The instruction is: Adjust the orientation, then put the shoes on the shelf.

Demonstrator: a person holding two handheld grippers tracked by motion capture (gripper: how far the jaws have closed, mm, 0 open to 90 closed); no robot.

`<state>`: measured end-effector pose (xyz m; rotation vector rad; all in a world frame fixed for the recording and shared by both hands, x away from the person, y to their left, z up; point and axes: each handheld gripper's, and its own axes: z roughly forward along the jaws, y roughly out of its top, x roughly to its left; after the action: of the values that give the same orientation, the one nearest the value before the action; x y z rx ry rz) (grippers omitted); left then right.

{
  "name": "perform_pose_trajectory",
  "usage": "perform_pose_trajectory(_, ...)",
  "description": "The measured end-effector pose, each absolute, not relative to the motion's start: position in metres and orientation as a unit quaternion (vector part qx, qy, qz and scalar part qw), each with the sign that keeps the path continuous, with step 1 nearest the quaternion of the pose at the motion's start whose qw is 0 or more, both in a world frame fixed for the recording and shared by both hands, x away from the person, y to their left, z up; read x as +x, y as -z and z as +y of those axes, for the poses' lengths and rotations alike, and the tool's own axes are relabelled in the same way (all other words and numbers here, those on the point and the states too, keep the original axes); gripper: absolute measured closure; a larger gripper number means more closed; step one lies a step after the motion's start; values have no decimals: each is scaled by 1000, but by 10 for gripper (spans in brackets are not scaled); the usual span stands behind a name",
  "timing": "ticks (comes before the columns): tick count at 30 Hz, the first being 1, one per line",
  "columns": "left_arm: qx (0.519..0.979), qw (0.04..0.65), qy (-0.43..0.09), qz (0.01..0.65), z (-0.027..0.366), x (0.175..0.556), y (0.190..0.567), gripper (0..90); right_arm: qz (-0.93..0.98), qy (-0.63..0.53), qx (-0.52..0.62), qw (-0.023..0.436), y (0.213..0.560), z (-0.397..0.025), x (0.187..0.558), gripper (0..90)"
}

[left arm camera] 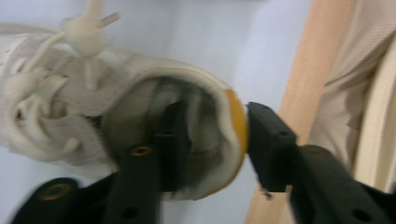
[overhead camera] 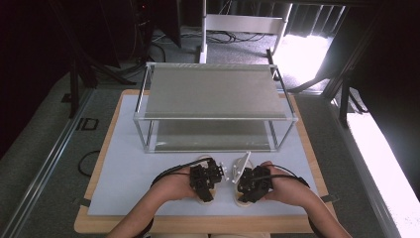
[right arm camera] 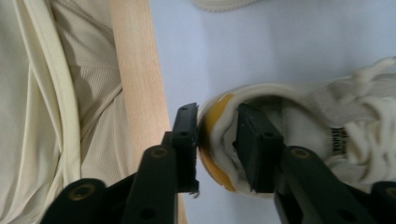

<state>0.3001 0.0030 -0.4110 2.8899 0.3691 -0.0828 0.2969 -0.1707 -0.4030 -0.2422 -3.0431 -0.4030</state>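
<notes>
Gripper views show my left gripper [left arm camera: 215, 144] and right gripper [right arm camera: 215, 144] each clamping a soft, light cream canvas sneaker's [left arm camera: 93, 107] padded heel collar [right arm camera: 217, 126]; I judge that hold firm.

A two-tier metal shelf rack [overhead camera: 213, 106] is being carried at the far half of the desk [overhead camera: 124, 163], on a pale sheet bordered by a wooden edge [overhead camera: 99, 225]. Behind the desk, a white frame [overhead camera: 245, 25] and loose cables [overhead camera: 233, 37] are being shown on the floor, with bright light being cast at the right.
</notes>
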Motion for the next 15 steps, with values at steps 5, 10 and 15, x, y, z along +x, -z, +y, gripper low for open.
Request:
perform_pose_trajectory(5, 984, 126, 28, 124, 5, 299, 413, 674, -987, 138, -73, 33, 404, -175, 296, 724)
perform_pose_trajectory(10, 985, 133, 24, 109, 2, 296, 411, 701, -989, 136, -52, 16, 403, -175, 292, 740)
perform_pose_trajectory(15, 985, 138, 20, 98, 1, 298, 409, 740, -989, 145, -41, 4, 400, -179, 294, 741)
